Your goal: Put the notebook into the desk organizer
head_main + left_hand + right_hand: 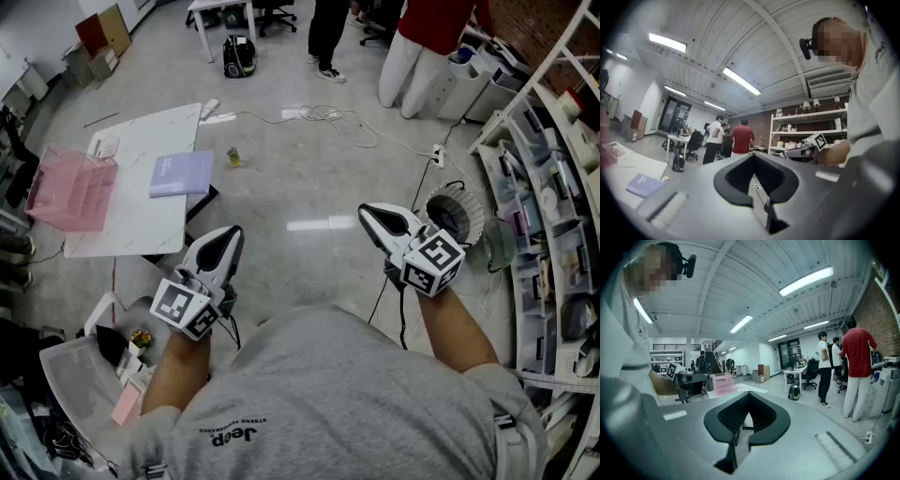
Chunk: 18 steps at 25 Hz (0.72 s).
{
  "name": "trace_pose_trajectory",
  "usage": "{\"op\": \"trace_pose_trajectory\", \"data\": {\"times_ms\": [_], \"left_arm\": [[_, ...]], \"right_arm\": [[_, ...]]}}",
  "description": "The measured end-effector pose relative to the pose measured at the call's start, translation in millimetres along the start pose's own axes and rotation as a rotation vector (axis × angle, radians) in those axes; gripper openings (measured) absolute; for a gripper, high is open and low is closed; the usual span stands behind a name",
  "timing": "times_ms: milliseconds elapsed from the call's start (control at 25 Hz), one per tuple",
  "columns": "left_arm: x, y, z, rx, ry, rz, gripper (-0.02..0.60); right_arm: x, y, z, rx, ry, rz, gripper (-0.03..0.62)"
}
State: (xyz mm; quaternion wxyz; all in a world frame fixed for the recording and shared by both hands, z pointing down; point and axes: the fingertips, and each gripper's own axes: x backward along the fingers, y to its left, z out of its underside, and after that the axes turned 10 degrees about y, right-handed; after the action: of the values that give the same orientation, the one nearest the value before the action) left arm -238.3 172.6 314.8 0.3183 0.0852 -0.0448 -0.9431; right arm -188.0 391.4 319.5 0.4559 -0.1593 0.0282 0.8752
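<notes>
Well beyond both jaws lies notebook (pixel 182 173)

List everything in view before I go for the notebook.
notebook: one, lavender, flat on the table
desk organizer: one, clear pink, table's left end, apart from the notebook
table: one, white, ahead on the left
backpack: one, black, floor beyond the table
cable: one, white, across the floor
fan: one, pale, floor on the right
shelving: one unit, white, far right
bystanders: at least two, one in red, far end
left tongs: one, grey-black, shut, empty
right tongs: one, grey-black, shut, empty
</notes>
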Motion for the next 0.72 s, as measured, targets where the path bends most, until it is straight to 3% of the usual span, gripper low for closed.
{"op": "trace_pose_trajectory", "data": {"times_ms": [640, 680, 720], "left_arm": [[-12, -3, -2, -0.008, -0.008, 0.027, 0.058], [-15, -5, -1, -0.01, 0.001, 0.045, 0.272], [-18, -7, -1, -0.014, 0.01, 0.059, 0.394]], "right_arm": [[2, -14, -1, -0.037, -0.021, -0.003, 0.002], [1, -15, -1, -0.03, -0.019, -0.003, 0.002], [0, -15, -1, -0.024, -0.017, -0.003, 0.002]]}}
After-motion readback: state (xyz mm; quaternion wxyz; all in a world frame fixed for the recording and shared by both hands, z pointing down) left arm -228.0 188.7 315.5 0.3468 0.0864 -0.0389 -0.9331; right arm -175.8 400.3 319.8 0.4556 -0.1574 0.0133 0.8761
